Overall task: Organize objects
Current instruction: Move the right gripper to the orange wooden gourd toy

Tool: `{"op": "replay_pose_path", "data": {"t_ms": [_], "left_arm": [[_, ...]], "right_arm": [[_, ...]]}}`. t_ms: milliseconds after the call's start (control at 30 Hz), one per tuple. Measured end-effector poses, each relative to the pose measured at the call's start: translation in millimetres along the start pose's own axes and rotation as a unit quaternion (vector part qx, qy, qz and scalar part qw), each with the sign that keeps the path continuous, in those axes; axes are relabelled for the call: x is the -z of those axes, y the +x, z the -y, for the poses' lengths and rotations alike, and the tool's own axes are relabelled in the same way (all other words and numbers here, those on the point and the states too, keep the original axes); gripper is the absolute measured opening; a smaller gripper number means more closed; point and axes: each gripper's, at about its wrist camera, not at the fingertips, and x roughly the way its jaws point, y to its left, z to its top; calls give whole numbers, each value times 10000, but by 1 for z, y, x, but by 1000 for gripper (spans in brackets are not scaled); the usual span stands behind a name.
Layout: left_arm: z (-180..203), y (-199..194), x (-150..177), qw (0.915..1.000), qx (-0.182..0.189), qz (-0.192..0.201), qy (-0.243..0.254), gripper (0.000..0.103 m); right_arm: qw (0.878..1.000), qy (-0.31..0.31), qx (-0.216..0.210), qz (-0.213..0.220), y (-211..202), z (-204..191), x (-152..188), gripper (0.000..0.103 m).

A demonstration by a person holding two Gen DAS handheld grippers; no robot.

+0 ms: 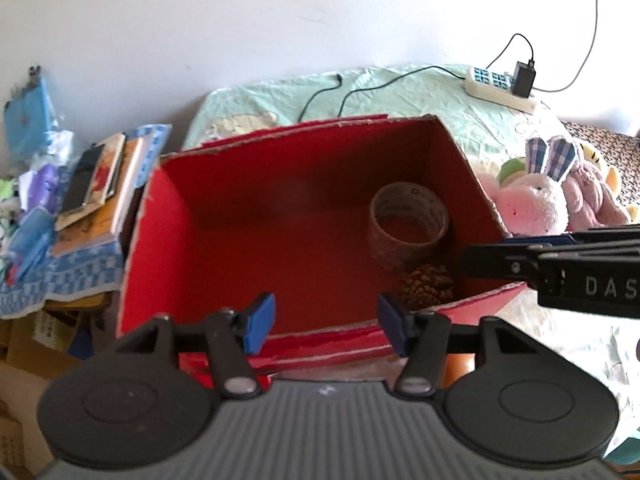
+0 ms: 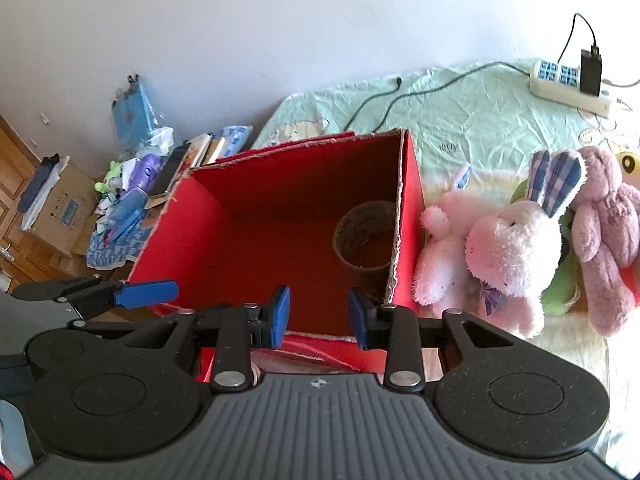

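A red cardboard box [image 1: 224, 240] stands open on the bed and also shows in the right wrist view [image 2: 240, 240]. Inside it a tape roll [image 1: 408, 224] stands at the right, with a pine cone [image 1: 428, 284] in front of it; the tape roll [image 2: 366, 236] is partly hidden by the box wall in the right wrist view. My left gripper [image 1: 326, 326] is open and empty above the box's near rim. My right gripper [image 2: 318, 316] is open and empty above the near rim, and it shows from the side in the left wrist view [image 1: 560, 268]. The left gripper's blue finger [image 2: 144, 292] shows at the left.
Plush toys lie right of the box: a pink bunny [image 2: 504, 256], a mauve bunny [image 2: 604, 232] and a green toy [image 2: 560, 296]. A power strip [image 2: 568, 84] with charger and cables lies at the back. Books [image 1: 96, 188] and clutter pile at the left, with cardboard boxes [image 2: 60, 208].
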Motion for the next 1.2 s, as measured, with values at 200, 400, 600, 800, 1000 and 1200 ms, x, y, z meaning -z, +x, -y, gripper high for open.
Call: {"op": "replay_pose_path", "data": {"t_ms": [200, 400, 600, 800, 1000, 1200], "left_arm": [[11, -14, 13, 9997, -219, 47, -59, 66], [21, -14, 36, 9993, -361, -131, -26, 67], [33, -6, 51, 9990, -270, -350, 104, 68], [45, 6, 60, 9982, -132, -540, 213, 70], [52, 17, 68, 9972, 38, -678, 312, 71], [55, 31, 75, 9954, 136, -873, 366, 72]], "right_arm": [[9994, 15, -104, 316, -18, 2, 15, 37], [9971, 251, -229, 678, -31, 10, 35, 37], [9971, 385, -110, 650, -31, 20, 57, 37], [9961, 814, 34, 340, -23, 38, 75, 39], [9947, 1025, -13, 110, -18, 42, 84, 39], [9935, 1132, -54, -72, -11, 42, 89, 39]]}}
